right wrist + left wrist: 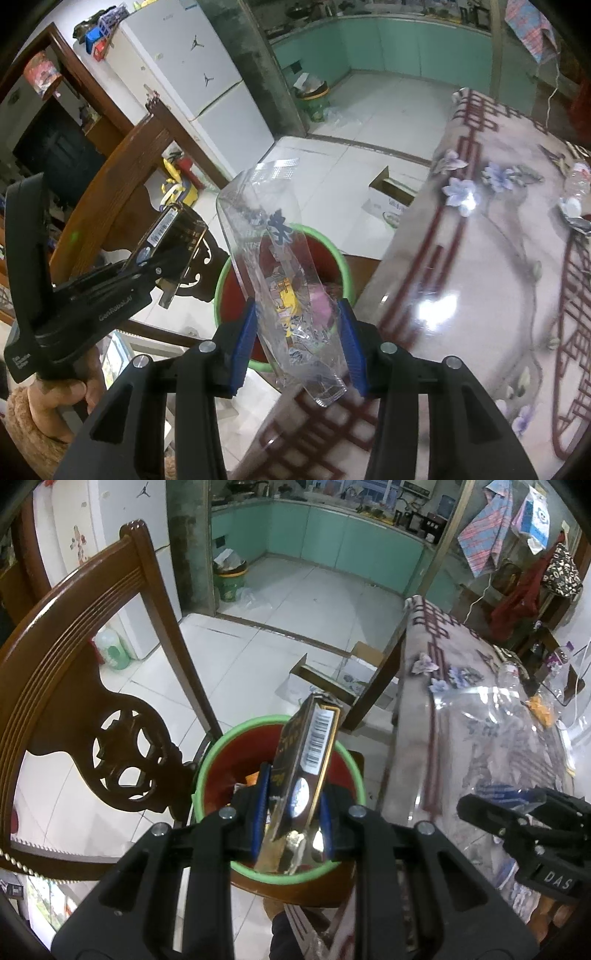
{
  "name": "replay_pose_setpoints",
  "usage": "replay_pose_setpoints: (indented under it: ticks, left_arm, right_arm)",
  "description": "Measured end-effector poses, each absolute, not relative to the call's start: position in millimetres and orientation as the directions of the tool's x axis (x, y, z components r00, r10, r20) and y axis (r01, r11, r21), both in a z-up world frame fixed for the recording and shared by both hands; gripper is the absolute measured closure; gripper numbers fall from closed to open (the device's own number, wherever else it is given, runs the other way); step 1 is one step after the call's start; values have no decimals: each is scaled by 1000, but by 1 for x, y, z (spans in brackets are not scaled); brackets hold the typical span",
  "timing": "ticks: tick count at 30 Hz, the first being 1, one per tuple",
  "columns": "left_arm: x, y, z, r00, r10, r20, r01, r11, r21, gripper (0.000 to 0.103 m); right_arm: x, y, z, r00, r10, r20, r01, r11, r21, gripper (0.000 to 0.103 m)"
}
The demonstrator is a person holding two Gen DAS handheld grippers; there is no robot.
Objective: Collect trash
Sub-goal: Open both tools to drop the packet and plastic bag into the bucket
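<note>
both claws clamped, left gripper [291,823] on flat black-gold carton [303,760], right gripper [299,343] on clear plastic sleeve [280,273], so just centre over green-rimmed red bucket [207,775] lower middle before letting go

The desk [480,295] is occupying the right side of both views. A patterned cloth [461,716] with dark red lattice lines and pale purple flowers is covering it, and a clear glossy sheet is lying over the cloth. A clear plastic bottle [578,182] is lying near the desk's far edge, with crumpled silvery scraps [576,218] just beside it. Orange wrapper pieces [541,709] are also resting on the far part of the desk.

The white tiled floor [295,602] is carrying an open cardboard box [391,195] beside the desk and a green bin [231,585] in the kitchen doorway.
</note>
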State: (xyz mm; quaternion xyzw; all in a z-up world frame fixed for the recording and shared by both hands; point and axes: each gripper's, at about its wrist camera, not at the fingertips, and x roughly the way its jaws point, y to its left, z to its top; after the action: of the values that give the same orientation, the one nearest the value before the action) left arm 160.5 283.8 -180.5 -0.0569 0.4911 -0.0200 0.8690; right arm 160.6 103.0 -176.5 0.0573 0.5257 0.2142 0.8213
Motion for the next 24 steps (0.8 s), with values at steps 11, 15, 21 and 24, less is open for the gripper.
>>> replay_pose_setpoints:
  ticks: [11, 15, 21, 24]
  left_arm:
    - [186, 304, -202, 475, -102, -874, -23, 991, -128, 80]
    - [193, 309, -206, 466, -108, -878, -30, 990, -137, 80]
    - [199, 316, -210, 463, -97, -881, -55, 989, -137, 55]
    - [198, 322, -206, 487, -80, -870, -87, 986, -139, 35]
  right_arm:
    - [181, 135, -204, 289, 391, -874, -281, 907, 313, 60]
    - [185, 141, -210, 277, 379, -883, -283, 910, 301, 61]
    - [191, 151, -214, 257, 390, -884, -289, 904, 315, 53]
    - [192, 151, -212, 272, 394, -878, -291, 903, 316, 30]
